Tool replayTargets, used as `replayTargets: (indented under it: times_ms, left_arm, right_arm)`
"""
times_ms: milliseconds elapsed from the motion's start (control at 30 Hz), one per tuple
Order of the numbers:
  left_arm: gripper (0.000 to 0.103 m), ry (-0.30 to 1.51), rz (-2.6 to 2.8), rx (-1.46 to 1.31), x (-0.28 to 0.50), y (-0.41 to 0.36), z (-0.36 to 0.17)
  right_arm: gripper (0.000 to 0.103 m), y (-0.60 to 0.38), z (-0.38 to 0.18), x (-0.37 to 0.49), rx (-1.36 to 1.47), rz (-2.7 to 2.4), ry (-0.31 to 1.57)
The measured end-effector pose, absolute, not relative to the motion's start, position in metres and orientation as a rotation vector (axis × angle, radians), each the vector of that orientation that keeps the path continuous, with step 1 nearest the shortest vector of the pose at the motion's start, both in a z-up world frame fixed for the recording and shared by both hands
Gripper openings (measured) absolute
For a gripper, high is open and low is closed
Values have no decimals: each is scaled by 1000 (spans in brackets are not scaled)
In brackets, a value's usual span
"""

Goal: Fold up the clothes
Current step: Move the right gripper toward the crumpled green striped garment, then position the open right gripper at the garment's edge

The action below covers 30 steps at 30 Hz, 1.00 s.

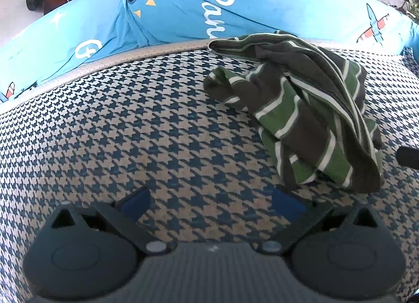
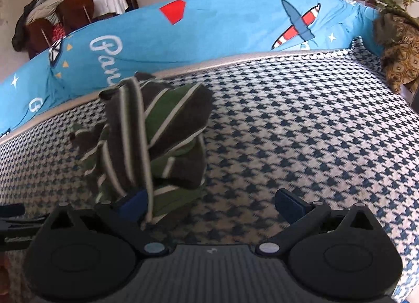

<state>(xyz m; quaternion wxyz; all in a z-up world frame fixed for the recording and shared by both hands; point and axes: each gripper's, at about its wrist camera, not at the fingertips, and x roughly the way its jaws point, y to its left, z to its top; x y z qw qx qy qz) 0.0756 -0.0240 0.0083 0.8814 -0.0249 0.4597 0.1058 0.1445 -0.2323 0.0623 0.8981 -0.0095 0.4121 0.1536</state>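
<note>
— Since the garment (image 1: 301,117) was bunched in a heap, how did you judge the step should be done well?

— As I saw it, nothing was spread yet, so the job was to find a real edge, a hem or a shoulder, and draw it out flat across the houndstooth cover (image 1: 131,133) before any fold. Pinching the middle of the pile would only have dragged the lump.

— Where did it lie, left to right?

— My left gripper (image 1: 213,205) hung released, fingers spread with bare cover between them; the striped heap sat ahead and off to its right, near but apart, close under the blue cushion (image 1: 183,2). My right gripper (image 2: 210,205) was likewise spread wide, holding nothing. There the garment (image 2: 157,130) lay ahead to the left, its near edge at the left finger (image 2: 132,205); whether it touched, I couldn't tell.
</note>
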Motion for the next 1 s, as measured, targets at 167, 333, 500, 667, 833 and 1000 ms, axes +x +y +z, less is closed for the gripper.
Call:
replayTargets:
  times_ms: [167, 333, 500, 667, 833, 1000]
  left_arm:
    - [103, 959, 219, -39, 76, -30, 7]
    - [103, 965, 223, -29, 76, -33, 5]
    - [103, 971, 226, -23, 73, -36, 3]
    - [103, 977, 212, -13, 68, -40, 3]
    - [103, 979, 206, -15, 64, -40, 5]
    - [103, 977, 199, -22, 61, -37, 8]
  right_arm:
    - [103, -225, 63, 135, -47, 333, 846]
    - [103, -227, 63, 135, -26, 318, 856]
    - [103, -230, 65, 136, -6, 319, 870]
    - [103, -223, 67, 134, -60, 327, 859]
    - [103, -217, 67, 132, -85, 337, 860]
    - [103, -213, 66, 131, -110, 344, 873]
